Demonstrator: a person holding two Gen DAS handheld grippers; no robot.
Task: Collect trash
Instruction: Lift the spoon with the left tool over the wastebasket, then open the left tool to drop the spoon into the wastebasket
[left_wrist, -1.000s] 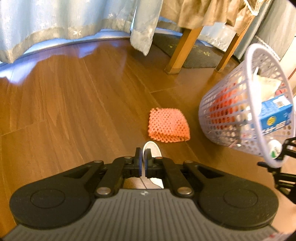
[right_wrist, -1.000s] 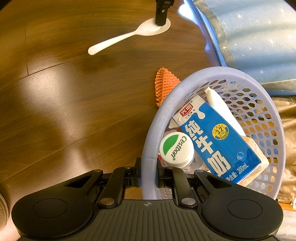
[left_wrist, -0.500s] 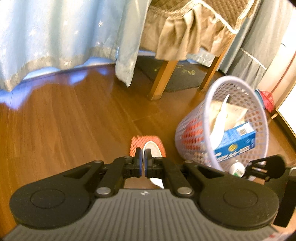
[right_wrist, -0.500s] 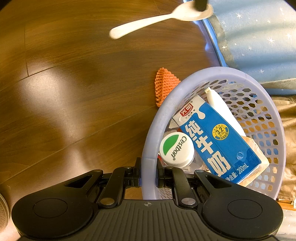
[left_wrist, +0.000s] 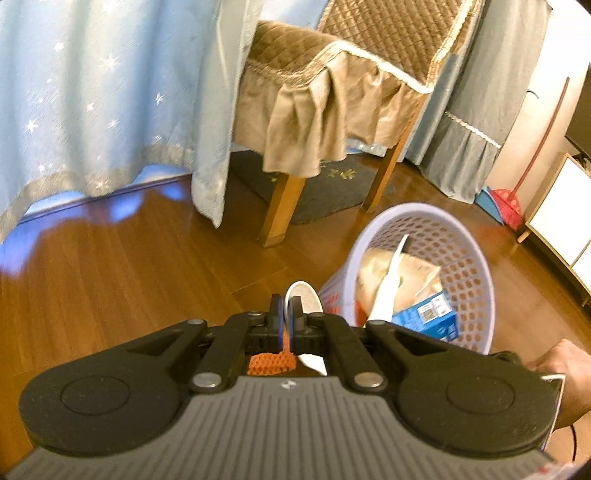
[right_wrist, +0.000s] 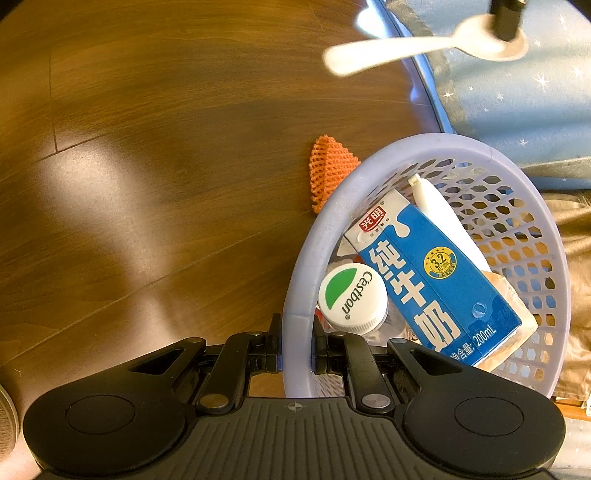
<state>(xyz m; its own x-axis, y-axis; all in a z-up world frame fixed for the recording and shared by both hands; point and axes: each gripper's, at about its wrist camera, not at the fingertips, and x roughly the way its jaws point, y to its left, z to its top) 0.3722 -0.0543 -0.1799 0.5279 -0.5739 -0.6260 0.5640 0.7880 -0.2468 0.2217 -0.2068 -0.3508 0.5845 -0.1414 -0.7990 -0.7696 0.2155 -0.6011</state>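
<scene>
The lavender basket (right_wrist: 424, 147) stands on the wooden floor (right_wrist: 147, 147), its near rim pinched by the right claw (right_wrist: 297, 350). The left claw (left_wrist: 285, 319), pressed together on the white spoon (right_wrist: 406, 48) at its bowl, hangs up-left of the basket, handle pointing sideways; an orange net (right_wrist: 330, 166) lies beside the basket.

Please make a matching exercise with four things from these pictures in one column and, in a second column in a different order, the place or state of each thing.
Things:
1. white spoon
2. orange foam net
3. blue milk carton
4. basket

Places or states:
A. lying on the wooden floor beside the basket
B. its rim is clamped in the right claw
C. held off the floor by the left claw
D. lying inside the basket

Pairs: 1-C, 2-A, 3-D, 4-B
</scene>
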